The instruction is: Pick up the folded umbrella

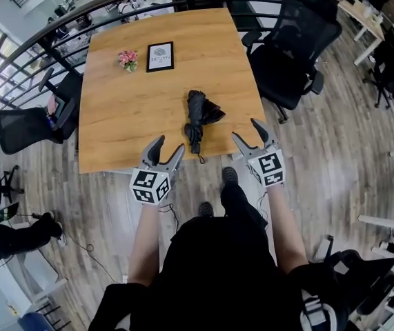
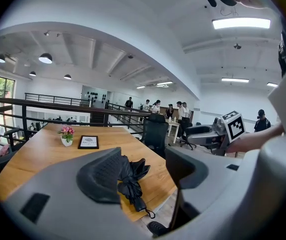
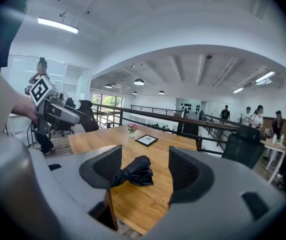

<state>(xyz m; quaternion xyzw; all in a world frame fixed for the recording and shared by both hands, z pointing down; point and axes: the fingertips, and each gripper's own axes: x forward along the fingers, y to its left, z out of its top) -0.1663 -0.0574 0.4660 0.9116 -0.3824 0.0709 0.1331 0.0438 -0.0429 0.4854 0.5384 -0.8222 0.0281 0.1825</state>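
The folded black umbrella [image 1: 198, 119] lies on the wooden table [image 1: 134, 109] near its front edge, with its handle and strap toward me. My left gripper [image 1: 169, 147] hovers at that edge just left of the handle, jaws apart and empty. My right gripper [image 1: 246, 131] is at the table's front right corner, also open and empty, a little right of the umbrella. In the left gripper view the umbrella [image 2: 132, 176] shows beyond the gap of the left gripper [image 2: 143, 171]. In the right gripper view the umbrella [image 3: 135, 171] lies ahead of the right gripper [image 3: 143, 171], untouched.
A small pot of pink flowers [image 1: 128, 60] and a framed card [image 1: 160, 56] stand at the table's far side. Black office chairs sit to the right [image 1: 293, 47] and left [image 1: 24, 126]. A dark railing [image 1: 114, 2] runs behind the table. People stand in the distance.
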